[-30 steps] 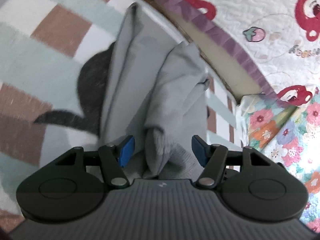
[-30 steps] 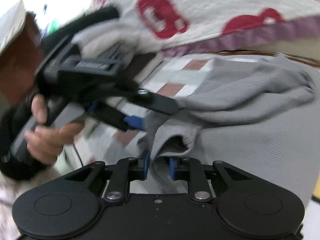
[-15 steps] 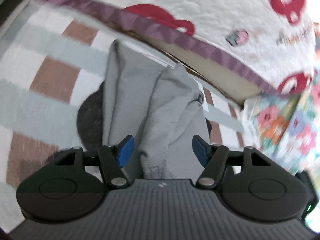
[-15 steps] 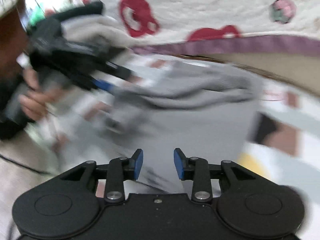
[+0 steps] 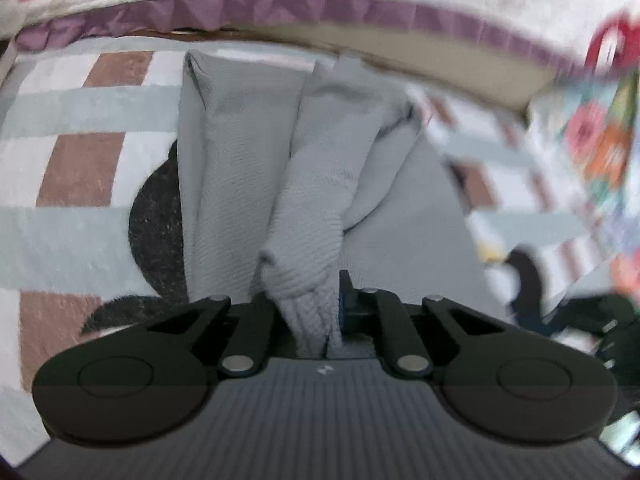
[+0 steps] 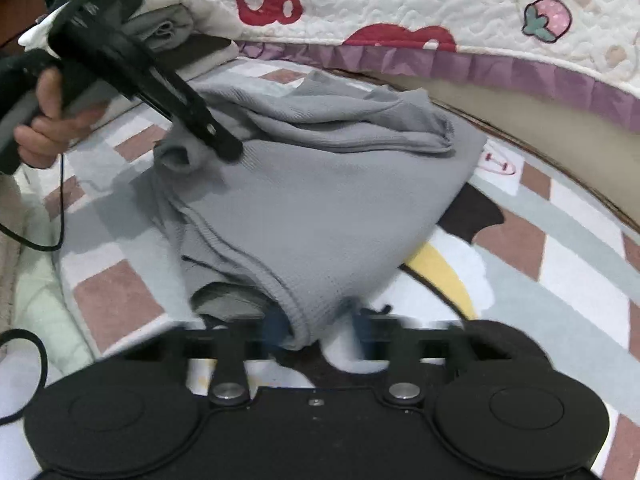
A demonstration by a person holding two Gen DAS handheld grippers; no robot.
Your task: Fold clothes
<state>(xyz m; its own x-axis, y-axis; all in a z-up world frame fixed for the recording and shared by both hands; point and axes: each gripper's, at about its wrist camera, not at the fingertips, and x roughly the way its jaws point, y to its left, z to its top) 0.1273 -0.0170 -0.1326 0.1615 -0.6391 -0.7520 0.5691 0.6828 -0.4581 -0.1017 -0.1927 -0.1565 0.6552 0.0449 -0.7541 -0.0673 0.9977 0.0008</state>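
Grey sweater (image 6: 320,200) is lying half-folded on a checked rug (image 6: 560,264) w/ pink, white and pale-green squares, just below the edge of a bed. Quilt (image 6: 420,4) w/ red bear print and purple frill is hanging over that bed edge, right behind the sweater.

Left tool (image 5: 308,312): jaws have just been closing, now pinching a bunched ribbed cuff of the sweater; cloth is filling the gap, blue pad is showing only on one side. In the right wrist view the same tool (image 6: 226,148) is reaching in from the sweater's upper-left corner, tip is pressing into the sleeve bundle there. Person's hand (image 6: 48,120) is gripping its handle, black cable trailing down beside the sweater.

Right tool (image 6: 320,332): jaws have just been closing too, fingers motion-blurred. Sweater's near hem corner is sitting between them, pulled up off the rug; gap is looking narrow, pads seem to be on the cloth but blur is making contact hard to confirm.

Sleeves are lying folded across the sweater's far side, toward the quilt. Dark patch and yellow patch in the rug pattern are showing beside the sweater. Floral fabric (image 5: 600,152) is lying to the sweater's right in the left wrist view, blurred.
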